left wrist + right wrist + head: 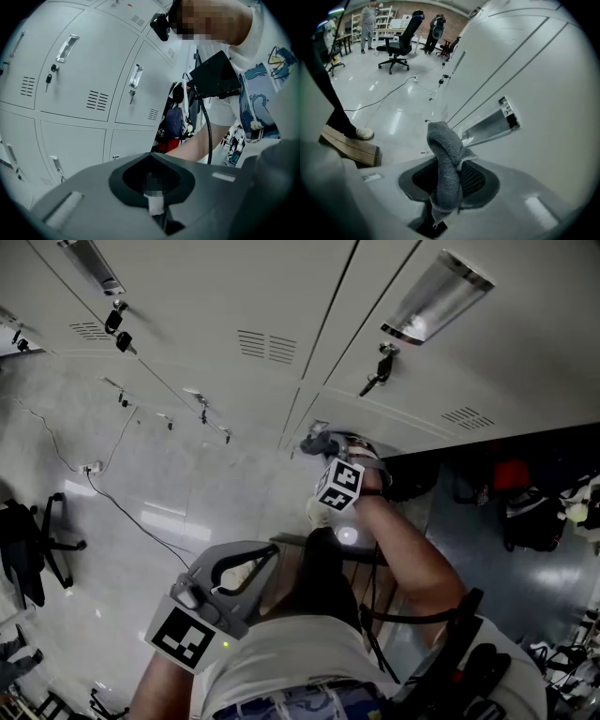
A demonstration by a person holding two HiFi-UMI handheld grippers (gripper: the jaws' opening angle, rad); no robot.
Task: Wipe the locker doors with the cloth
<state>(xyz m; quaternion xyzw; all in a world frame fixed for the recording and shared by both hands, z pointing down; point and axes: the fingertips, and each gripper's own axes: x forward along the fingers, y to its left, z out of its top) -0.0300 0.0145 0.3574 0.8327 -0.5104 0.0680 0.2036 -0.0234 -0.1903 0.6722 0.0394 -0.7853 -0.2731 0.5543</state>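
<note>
Left claw [272, 551] closed, empty; right claw [452, 178] clamps grey cloth [440, 140] beside locker door [543, 70].

Dim cool light; glare on floor [161, 514] and locker handle [427, 307]; gripper views fisheye-warped, corners black

The cloth [444, 154] sits between the fingers of the right gripper [449, 185], just beside the far locker doors [281, 296], while the left gripper [265, 561] hangs nearer, to its left, above the floor [141, 484].
</note>
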